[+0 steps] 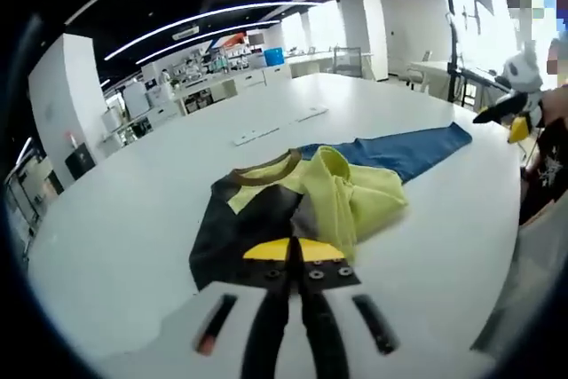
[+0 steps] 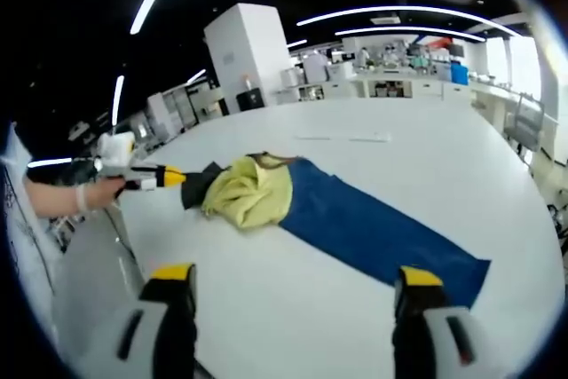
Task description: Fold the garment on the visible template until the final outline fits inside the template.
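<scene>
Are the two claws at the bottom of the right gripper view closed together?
No, the right gripper stands wide open, bare white table showing between its yellow-tipped jaws.

Your left gripper [image 1: 294, 251] has black jaws with yellow tips, screw heads at the base, and a white body bearing dark slots, one marked red. Your right gripper [image 2: 295, 286] shows black, yellow-capped jaws on a grey-white body.

— Left gripper view? Low and close, at the dark end of the garment [image 1: 302, 197], facing along the blue template [image 1: 404, 150].
— Right gripper view? Farther back, from the opposite side. Shared: garment [image 2: 248, 191], template [image 2: 373, 228], white table [image 2: 355, 153].
</scene>
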Action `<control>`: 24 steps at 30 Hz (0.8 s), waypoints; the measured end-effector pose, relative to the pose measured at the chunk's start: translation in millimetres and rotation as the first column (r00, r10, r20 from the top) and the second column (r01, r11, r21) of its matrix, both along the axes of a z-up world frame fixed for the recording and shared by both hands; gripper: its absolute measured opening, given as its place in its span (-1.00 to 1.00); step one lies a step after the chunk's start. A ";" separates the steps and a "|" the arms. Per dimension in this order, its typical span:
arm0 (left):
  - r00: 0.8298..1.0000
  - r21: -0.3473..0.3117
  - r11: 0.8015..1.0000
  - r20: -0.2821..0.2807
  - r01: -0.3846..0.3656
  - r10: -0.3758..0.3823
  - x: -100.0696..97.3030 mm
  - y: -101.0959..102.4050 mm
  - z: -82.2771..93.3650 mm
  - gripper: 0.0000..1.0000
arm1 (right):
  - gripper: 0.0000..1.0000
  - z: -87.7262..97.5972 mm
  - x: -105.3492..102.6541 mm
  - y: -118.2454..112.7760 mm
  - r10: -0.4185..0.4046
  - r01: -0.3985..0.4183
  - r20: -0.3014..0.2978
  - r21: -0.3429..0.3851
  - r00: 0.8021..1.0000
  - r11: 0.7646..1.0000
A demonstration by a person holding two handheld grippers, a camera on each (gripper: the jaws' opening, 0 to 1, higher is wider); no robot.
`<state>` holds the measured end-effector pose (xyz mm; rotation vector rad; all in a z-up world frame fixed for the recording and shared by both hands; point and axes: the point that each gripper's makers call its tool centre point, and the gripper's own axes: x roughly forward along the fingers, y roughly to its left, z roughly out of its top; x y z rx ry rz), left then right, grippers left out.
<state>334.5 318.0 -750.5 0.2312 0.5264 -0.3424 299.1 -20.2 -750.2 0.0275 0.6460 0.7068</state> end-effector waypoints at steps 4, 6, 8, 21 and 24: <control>1.000 -0.005 1.000 0.003 -0.009 0.009 -6.3 25.1 8.6 -1.00 | 0.87 7.6 -0.8 13.7 -0.009 0.009 0.024 0.006 1.000 1.000; 1.000 -0.019 1.000 0.000 -0.020 0.020 -8.3 35.9 13.2 -1.00 | 0.87 12.0 -4.7 21.2 -0.012 0.012 0.036 0.007 0.999 1.000; 1.000 -0.017 1.000 0.003 -0.016 0.016 -8.2 45.7 18.2 -1.00 | 0.87 12.4 -5.0 24.4 -0.015 0.014 0.038 0.021 0.999 1.000; 0.994 -0.041 0.993 -0.004 -0.107 0.107 6.8 138.2 37.8 -1.00 | 0.85 13.1 -16.9 45.3 -0.040 0.039 0.027 0.035 0.999 0.999; 0.991 -0.023 0.991 -0.009 -0.135 0.135 12.0 171.1 36.6 -1.00 | 0.85 18.8 -15.2 45.0 -0.051 0.049 0.032 0.036 0.998 0.998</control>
